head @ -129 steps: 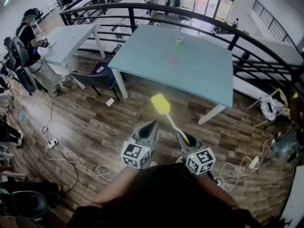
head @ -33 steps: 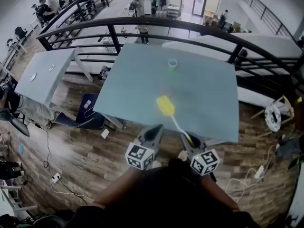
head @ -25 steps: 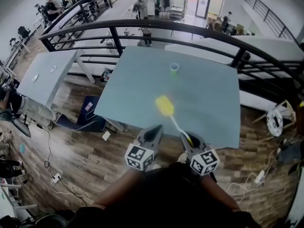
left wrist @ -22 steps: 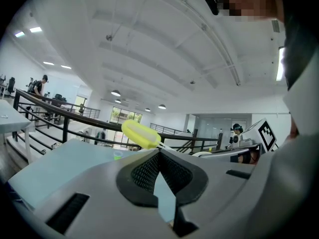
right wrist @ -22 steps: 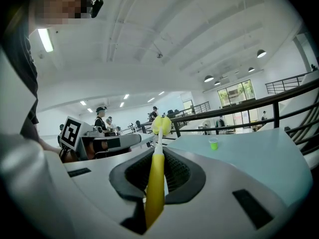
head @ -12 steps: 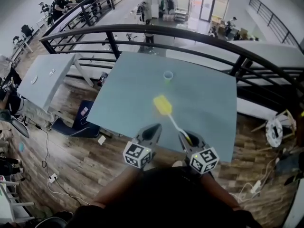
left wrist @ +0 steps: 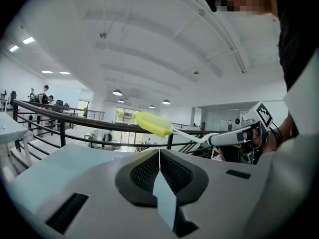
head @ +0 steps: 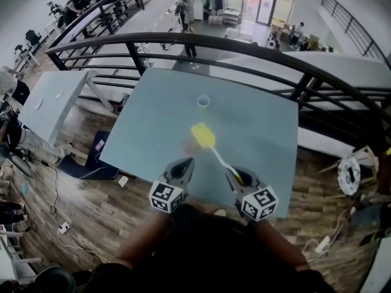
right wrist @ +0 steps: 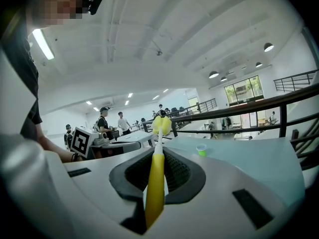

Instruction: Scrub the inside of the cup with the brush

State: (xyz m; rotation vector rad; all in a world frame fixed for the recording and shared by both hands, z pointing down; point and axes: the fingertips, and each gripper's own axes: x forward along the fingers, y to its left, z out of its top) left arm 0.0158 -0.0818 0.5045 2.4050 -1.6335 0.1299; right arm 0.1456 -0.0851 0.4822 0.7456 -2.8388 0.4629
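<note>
A small green cup (head: 203,101) stands upright near the far middle of the pale blue table (head: 263,133); the right gripper view also shows the cup (right wrist: 201,150), ahead and to the right. My right gripper (head: 232,173) is shut on the yellow handle of the brush (head: 203,135), whose yellow head sticks out over the table, well short of the cup. In the right gripper view the brush (right wrist: 155,183) runs straight out between the jaws of the right gripper (right wrist: 158,153). My left gripper (head: 186,162) hovers beside it over the table's near edge, shut and empty, and in its own view the left gripper (left wrist: 159,151) shows its jaws pressed together.
A black railing (head: 256,50) curves behind the table. A second table (head: 49,102) stands to the left, with a blue chair (head: 91,157) and cables (head: 58,221) on the wooden floor. A white coil (head: 349,170) lies on the floor at the right. People stand far off.
Both grippers, with the brush still held in the right one, have come forward from over the floor to above the table's near edge. The cup now lies closer.
</note>
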